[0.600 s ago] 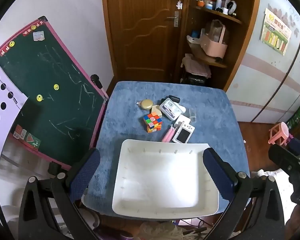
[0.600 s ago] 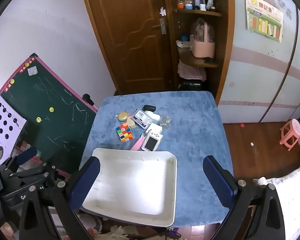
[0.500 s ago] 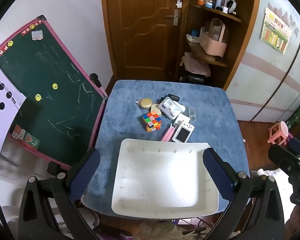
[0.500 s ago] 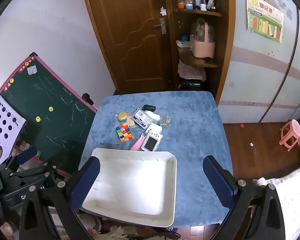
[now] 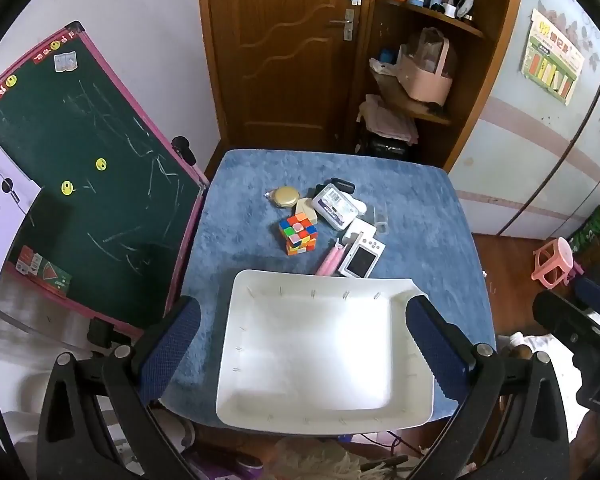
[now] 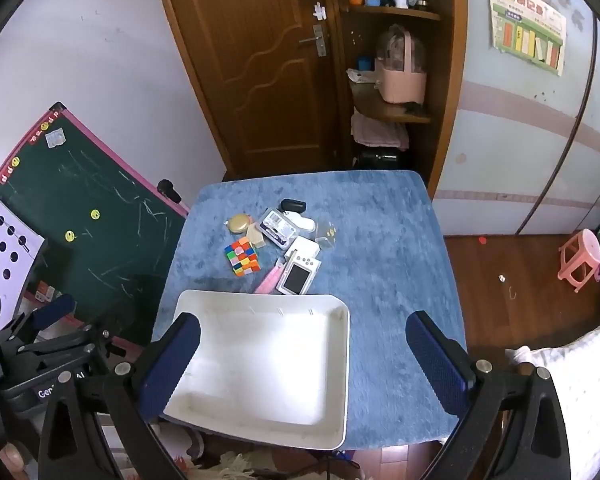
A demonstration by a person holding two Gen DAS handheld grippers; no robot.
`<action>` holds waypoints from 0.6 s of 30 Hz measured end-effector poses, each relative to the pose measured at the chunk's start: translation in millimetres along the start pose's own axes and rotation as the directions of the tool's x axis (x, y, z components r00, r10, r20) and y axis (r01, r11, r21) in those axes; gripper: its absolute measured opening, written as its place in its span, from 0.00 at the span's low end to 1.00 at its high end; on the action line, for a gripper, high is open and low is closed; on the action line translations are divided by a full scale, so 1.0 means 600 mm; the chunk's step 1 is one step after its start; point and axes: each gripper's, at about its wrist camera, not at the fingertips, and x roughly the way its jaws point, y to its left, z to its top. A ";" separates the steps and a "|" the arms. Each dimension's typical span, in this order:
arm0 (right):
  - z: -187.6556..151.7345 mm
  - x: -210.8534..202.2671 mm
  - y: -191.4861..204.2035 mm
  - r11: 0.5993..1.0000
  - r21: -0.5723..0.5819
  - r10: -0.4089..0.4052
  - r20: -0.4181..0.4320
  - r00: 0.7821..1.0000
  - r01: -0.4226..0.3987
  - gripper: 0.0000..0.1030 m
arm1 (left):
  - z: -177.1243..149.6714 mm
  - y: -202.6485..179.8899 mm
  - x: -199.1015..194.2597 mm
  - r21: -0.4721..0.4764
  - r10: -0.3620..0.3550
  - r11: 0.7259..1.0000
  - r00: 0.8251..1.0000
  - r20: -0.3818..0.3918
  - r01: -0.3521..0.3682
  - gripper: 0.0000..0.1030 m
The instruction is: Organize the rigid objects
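Both views are evenly lit w/ soft daylight, no hard glare. The white tray [image 5: 324, 344] is the brightest patch, its floor nearly washed out in the left wrist view, slightly greyer in the right wrist view [image 6: 260, 364]. Soft shadow falls on the blue tablecloth [image 5: 420, 208] just left of the Rubik's cube [image 5: 298, 234], so light probably comes from the right, approx. The wooden door [image 6: 268, 60] and shelf recess are dim. Strong fisheye bending: chalkboard [image 5: 80, 168] edges curve, and black vignette fills the corners. Centre is sharp; near gripper frames and bottom edge look soft.
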 end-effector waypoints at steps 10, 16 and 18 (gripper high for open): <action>-0.003 0.009 0.007 1.000 -0.014 -0.003 -0.008 1.000 0.003 1.00 | 0.001 0.002 0.009 0.005 -0.009 1.000 1.000 -0.028 0.010 0.99; 0.001 0.012 0.004 1.000 -0.012 0.003 -0.010 1.000 -0.003 1.00 | 0.007 0.005 0.009 0.002 -0.010 1.000 1.000 -0.027 0.010 0.99; 0.002 0.013 0.007 1.000 -0.013 0.005 -0.008 1.000 -0.005 1.00 | 0.009 0.006 0.010 0.001 -0.011 1.000 0.999 -0.030 0.011 0.99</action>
